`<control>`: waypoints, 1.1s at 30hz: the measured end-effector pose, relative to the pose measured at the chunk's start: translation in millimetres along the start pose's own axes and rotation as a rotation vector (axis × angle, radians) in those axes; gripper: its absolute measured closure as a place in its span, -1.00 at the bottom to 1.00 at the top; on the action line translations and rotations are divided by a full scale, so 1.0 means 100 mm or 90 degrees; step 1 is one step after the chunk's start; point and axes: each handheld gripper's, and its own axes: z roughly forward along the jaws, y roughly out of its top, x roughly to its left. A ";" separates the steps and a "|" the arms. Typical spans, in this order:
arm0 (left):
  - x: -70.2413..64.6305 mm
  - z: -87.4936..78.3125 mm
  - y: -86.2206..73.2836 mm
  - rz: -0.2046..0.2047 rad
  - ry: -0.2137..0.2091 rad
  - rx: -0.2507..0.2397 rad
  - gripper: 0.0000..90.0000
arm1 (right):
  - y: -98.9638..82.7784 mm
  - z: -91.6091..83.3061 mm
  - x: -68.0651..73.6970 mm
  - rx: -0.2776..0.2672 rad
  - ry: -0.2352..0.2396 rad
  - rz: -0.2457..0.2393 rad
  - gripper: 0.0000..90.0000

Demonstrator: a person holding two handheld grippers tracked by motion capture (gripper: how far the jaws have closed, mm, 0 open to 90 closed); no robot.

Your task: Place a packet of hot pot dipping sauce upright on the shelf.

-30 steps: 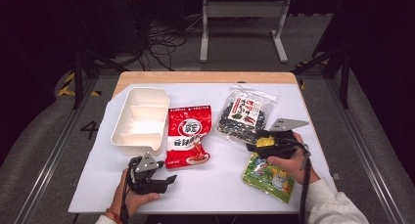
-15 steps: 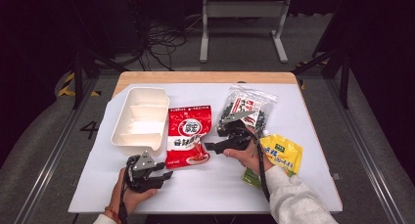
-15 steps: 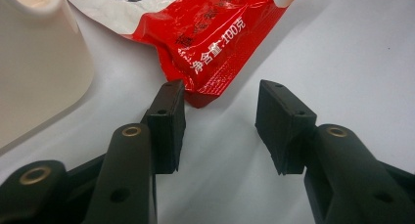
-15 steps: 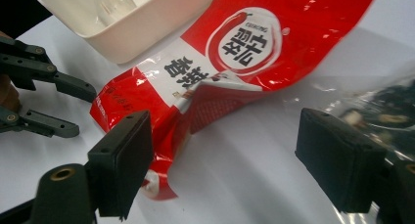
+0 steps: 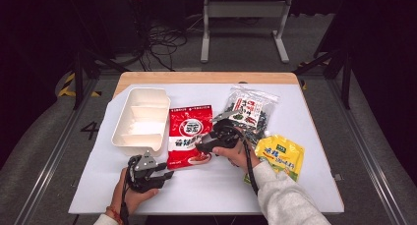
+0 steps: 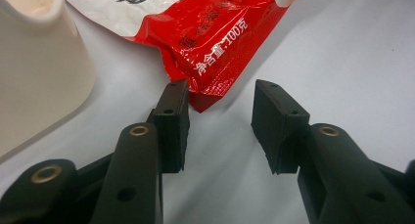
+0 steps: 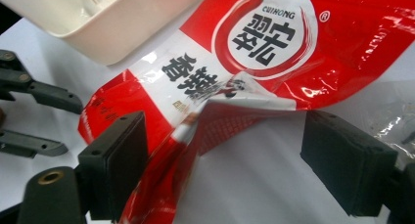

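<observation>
Red snack pouch (image 5: 190,134) flat on the white table cover (image 5: 206,185), just beside the white divided tray (image 5: 139,121). Probably light, soft and crinkly, with a glossy film likely to slip; best pinched at a sealed edge or corner, not the puffy middle. Right gripper (image 5: 205,145) at its right edge, jaws spread wide around a lifted fold, not clenched. Left gripper (image 5: 164,176) near the bottom corner, jaws parted, holding nothing. Beyond: 1 dark seaweed bag (image 5: 250,113), 1 yellow pouch (image 5: 279,154).

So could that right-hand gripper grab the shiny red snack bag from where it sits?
Probably yes: the right gripper is open, its jaws either side of the red bag's lifted edge, with nothing between them.
</observation>
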 end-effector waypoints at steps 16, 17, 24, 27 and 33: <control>0.01 0.02 0.01 -0.005 0.004 -0.004 0.31 | 0.02 0.15 -0.06 0.025 0.045 0.019 -0.19; 0.02 0.01 0.01 0.003 0.005 -0.003 0.31 | 0.02 0.15 -0.06 0.024 0.045 0.021 -0.17; 0.02 0.01 0.01 0.000 0.000 -0.004 0.27 | 0.00 0.14 -0.06 0.015 0.052 0.016 0.07; 0.01 0.01 0.02 0.005 0.001 -0.005 0.20 | -0.01 0.13 -0.04 0.009 0.055 0.014 0.21; 0.02 -0.07 0.01 0.005 -0.013 -0.020 0.07 | -0.03 0.10 0.00 0.000 0.049 0.008 0.35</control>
